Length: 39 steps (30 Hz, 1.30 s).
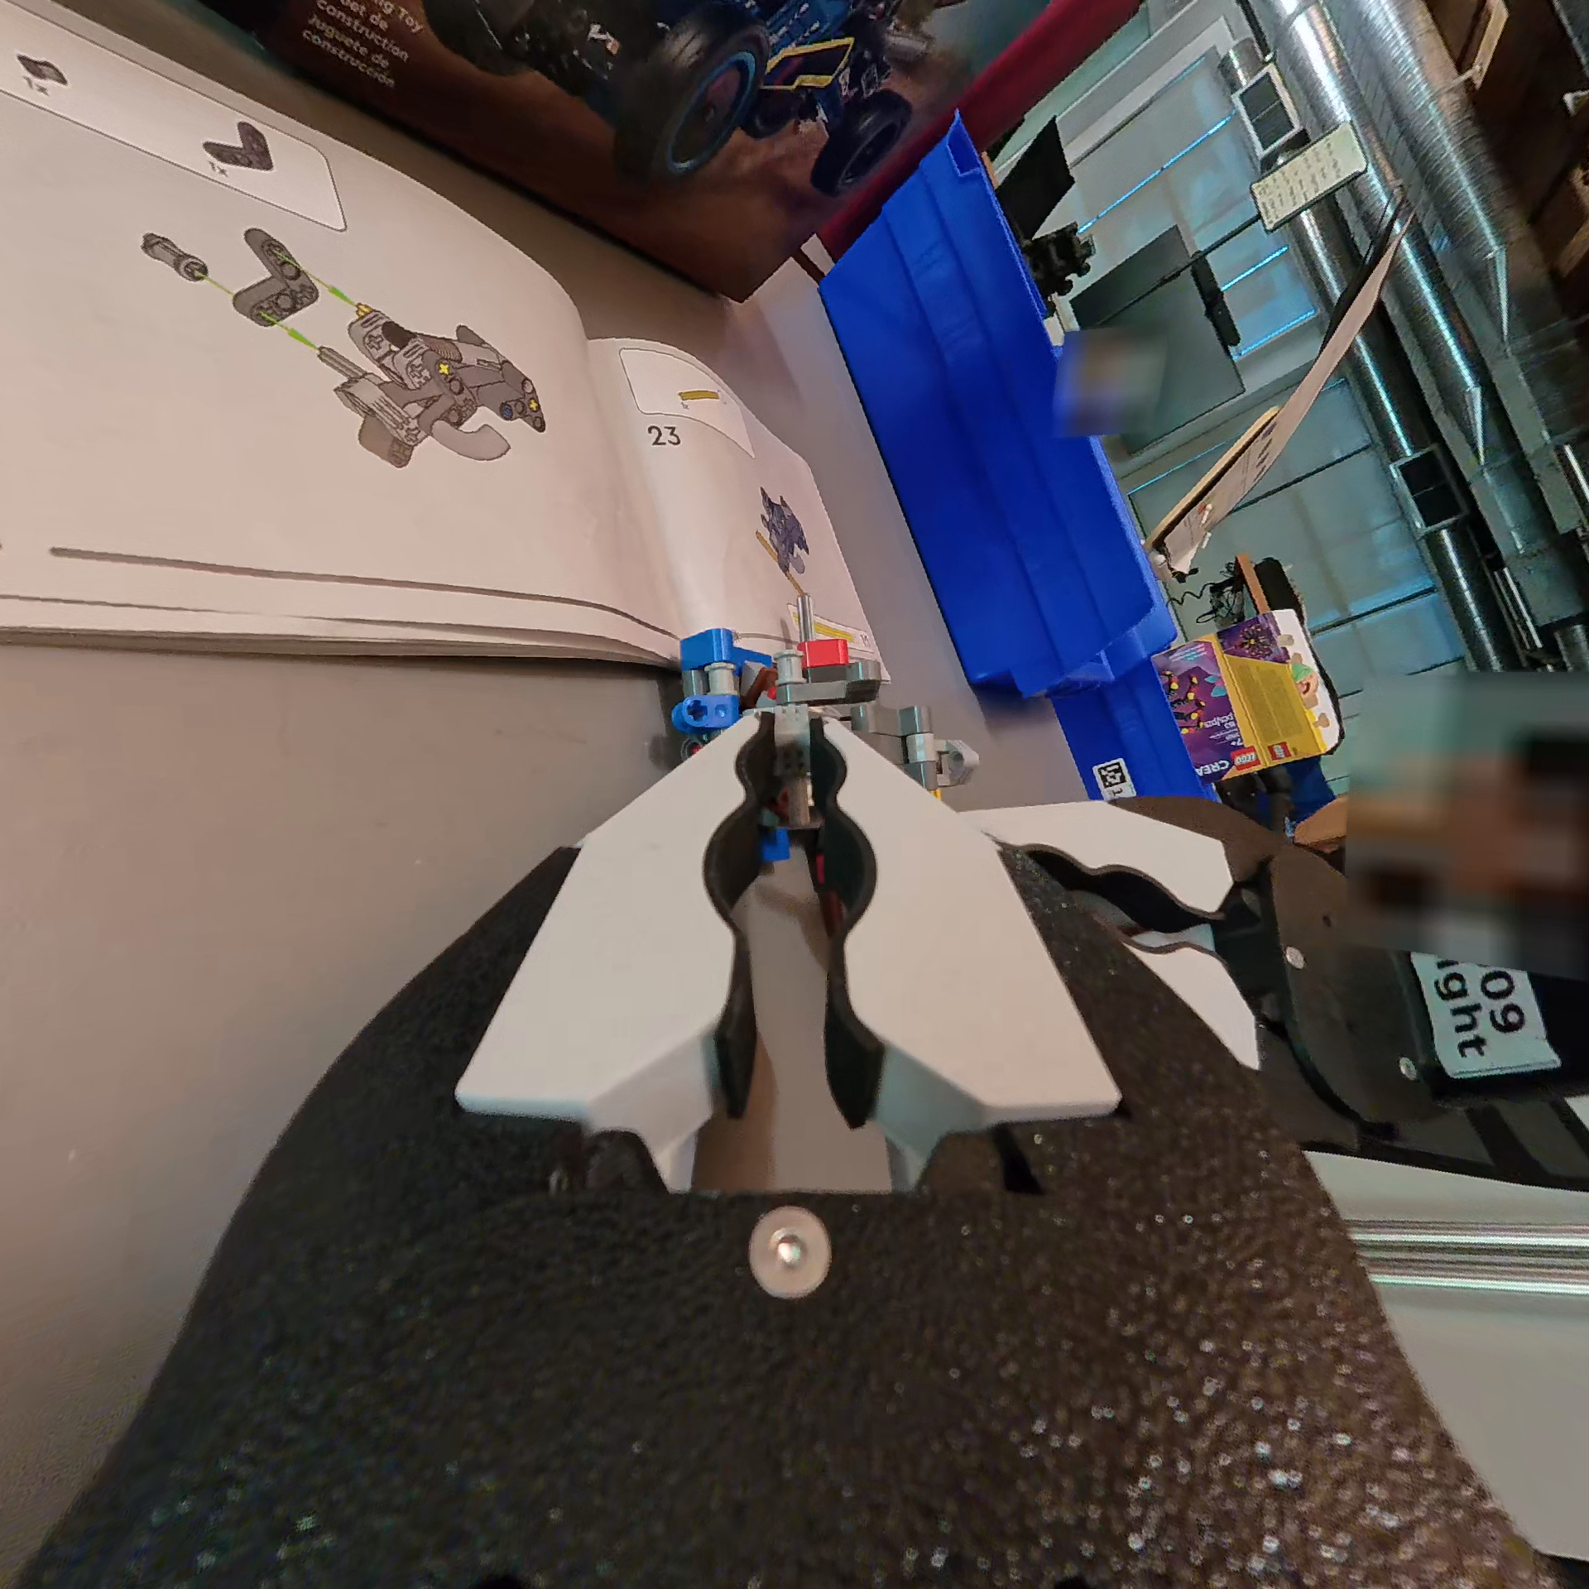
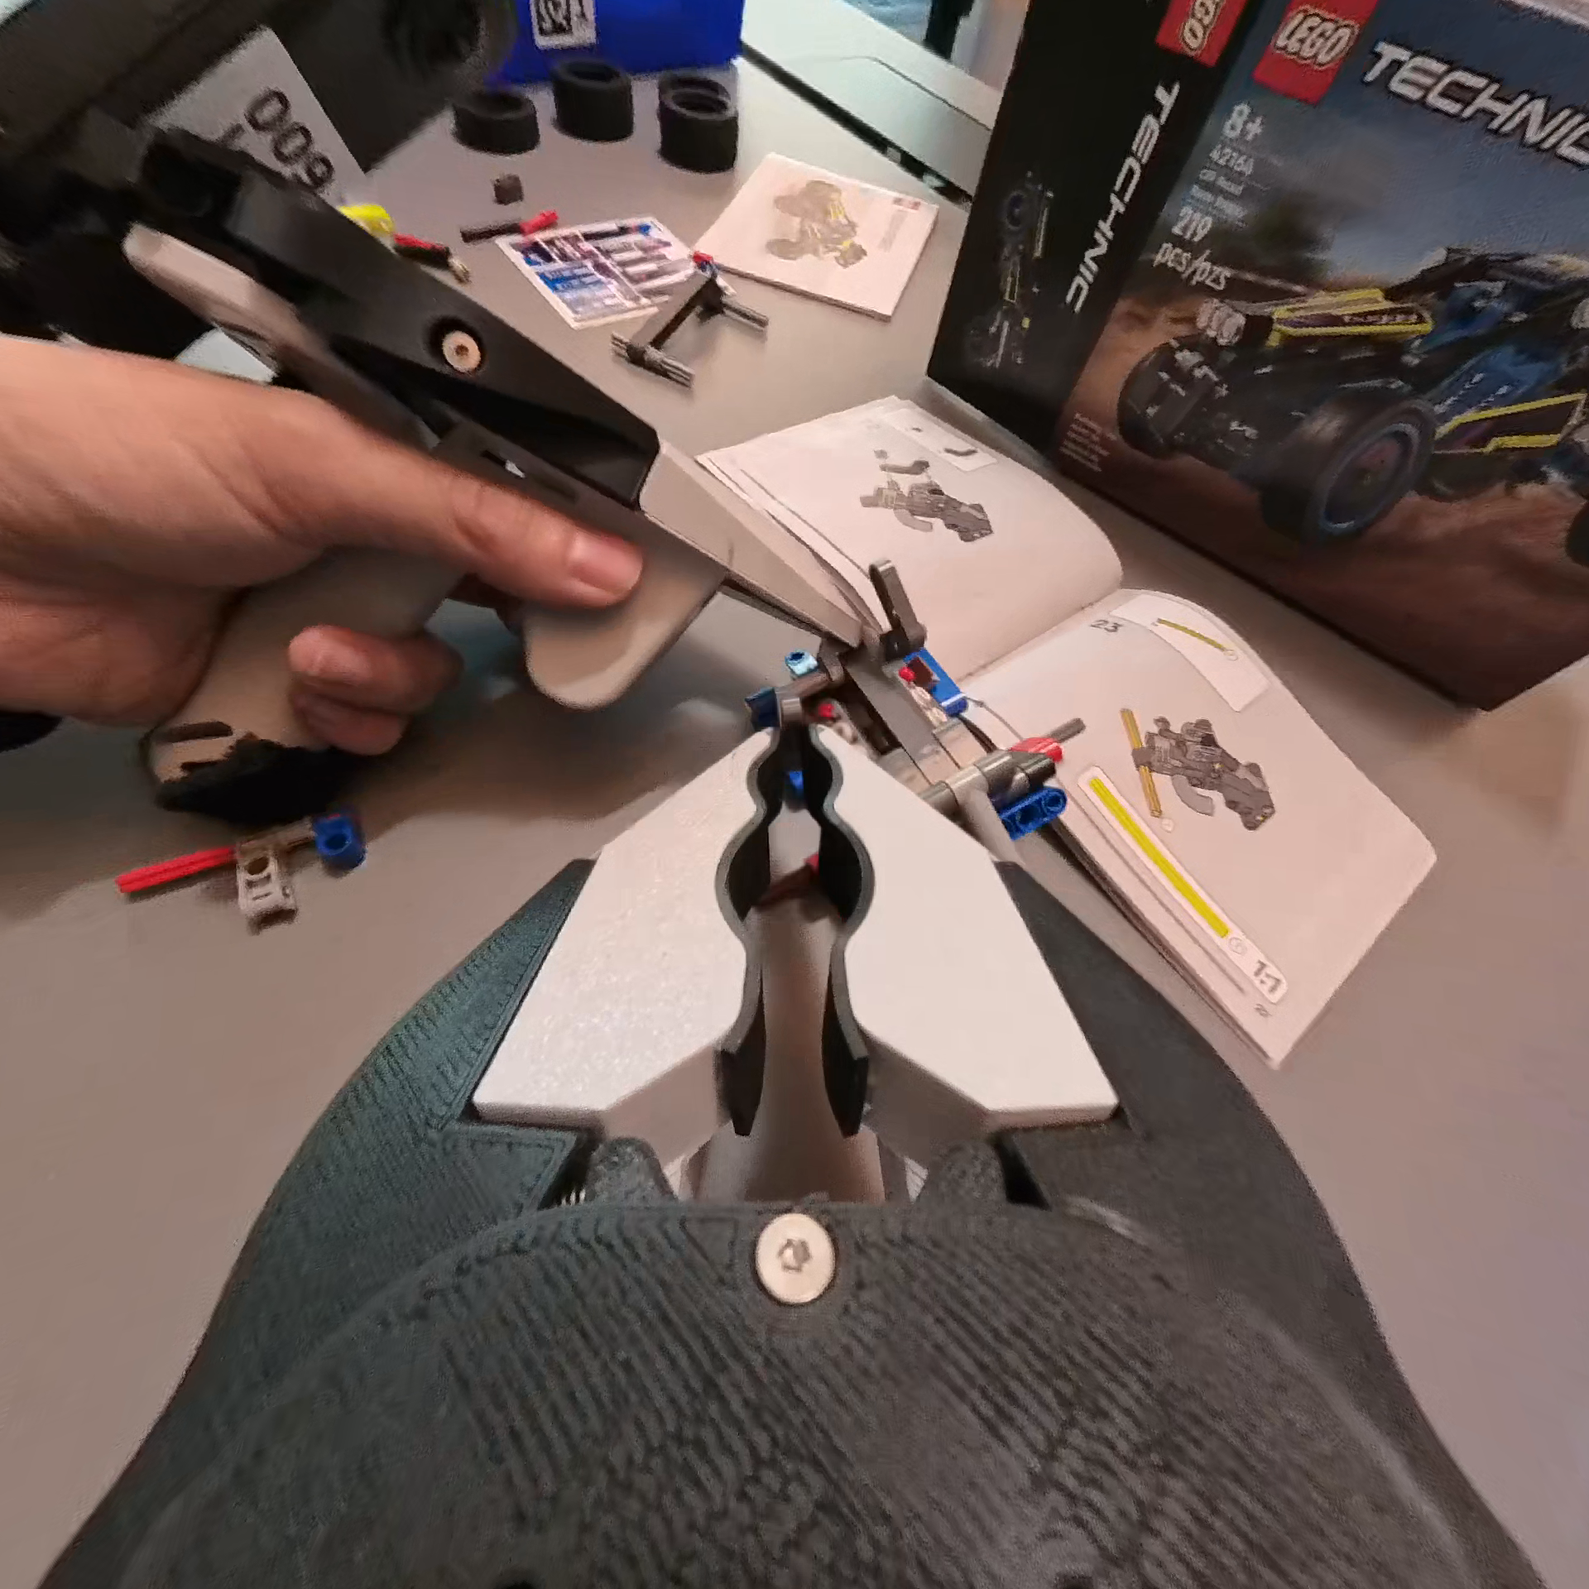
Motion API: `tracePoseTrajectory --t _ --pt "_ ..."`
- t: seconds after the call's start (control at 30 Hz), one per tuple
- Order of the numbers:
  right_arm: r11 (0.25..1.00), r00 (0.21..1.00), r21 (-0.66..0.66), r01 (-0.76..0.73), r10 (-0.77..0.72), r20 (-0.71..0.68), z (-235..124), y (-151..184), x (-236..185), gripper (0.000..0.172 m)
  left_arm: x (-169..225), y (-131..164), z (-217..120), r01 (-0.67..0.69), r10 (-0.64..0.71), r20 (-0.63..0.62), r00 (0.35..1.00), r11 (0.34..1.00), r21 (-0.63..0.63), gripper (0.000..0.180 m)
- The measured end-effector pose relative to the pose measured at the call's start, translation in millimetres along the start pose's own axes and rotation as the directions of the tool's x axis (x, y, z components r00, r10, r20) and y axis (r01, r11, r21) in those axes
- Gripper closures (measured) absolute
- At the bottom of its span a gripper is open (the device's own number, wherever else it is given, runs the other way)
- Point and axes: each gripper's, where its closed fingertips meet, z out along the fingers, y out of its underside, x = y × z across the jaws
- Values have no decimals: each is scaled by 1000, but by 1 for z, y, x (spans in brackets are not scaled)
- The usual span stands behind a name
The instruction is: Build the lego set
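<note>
Grey tabletop (image 2: 258, 1075) in a workshop, silver ducting (image 1: 1419, 258) at upper right of the left wrist view.

Left gripper (image 1: 793, 731): fingers nearly together, clamped on a light grey stub of the brick assembly (image 1: 825, 688), a small build of grey, blue and red toy construction parts. It sits mid-frame, at the near edge of the open instruction booklet (image 1: 344, 481). In the right wrist view the same gripper comes in from upper left, held by a hand (image 2: 215, 533), its tips meeting the assembly at frame centre.

Right gripper (image 2: 795, 744): jaws pinched shut right at the assembly's near end, at a dark grey connector with blue bits either side. Pad contact is hidden by the fingers, so cannot tell whether it actually grips the part.

Around it:
- Booklet spread open right of centre in the right wrist view, assembly overlapping its near left corner.
- Toy box (image 2: 1290, 344) standing upright, upper right, behind the booklet.
- Small loose sub-build with red axle (image 2: 249, 864) at left, on the table below the hand.
- Three black tyres (image 2: 593, 103) top centre, sticker sheet (image 2: 602, 266) and a folded leaflet (image 2: 817, 232) below them, another dark axle piece (image 2: 688, 327) beside.
- Blue bin (image 1: 989, 430) right of the booklet in the left wrist view, smaller purple and yellow box (image 1: 1238, 696) beyond it.
</note>
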Motion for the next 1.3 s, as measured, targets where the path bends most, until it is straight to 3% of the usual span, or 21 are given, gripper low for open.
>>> tracePoseTrajectory --t 0.2,0.4,0.57,0.67,0.73,0.8,0.9,1.07,1.3 --pt "992 994 -65 109 -109 10 6 9 -10 171 3 -1 -1 -17 17 -13 1000 1000 6 176" --pt "993 994 -51 109 -109 7 1 9 -8 171 1 -7 -5 -139 139 49 989 990 1 166" --pt "995 995 32 99 -98 -31 -8 -1 -2 172 3 -18 -19 -246 241 111 964 969 36 157" --pt "985 994 144 94 -85 -68 -20 -15 1 172 18 -11 -40 -300 294 87 952 951 69 169" --pt "963 996 255 87 -77 -49 -29 -29 -4 171 34 8 -47 -274 274 1 962 961 31 170" --pt "929 998 365 65 -63 -19 -38 -43 -10 172 49 21 -49 -167 167 -115 979 986 8 168" --pt "926 995 371 76 -95 33 -37 -44 -20 172 63 24 -51 -57 61 -228 972 998 26 161" --pt "922 985 351 161 -172 -2 -34 -41 -24 171 65 23 -48 -5 17 -263 965 999 46 168" --pt "911 982 371 181 -189 -14 -37 -44 -24 171 64 20 -49 55 -35 -295 955 997 60 160"
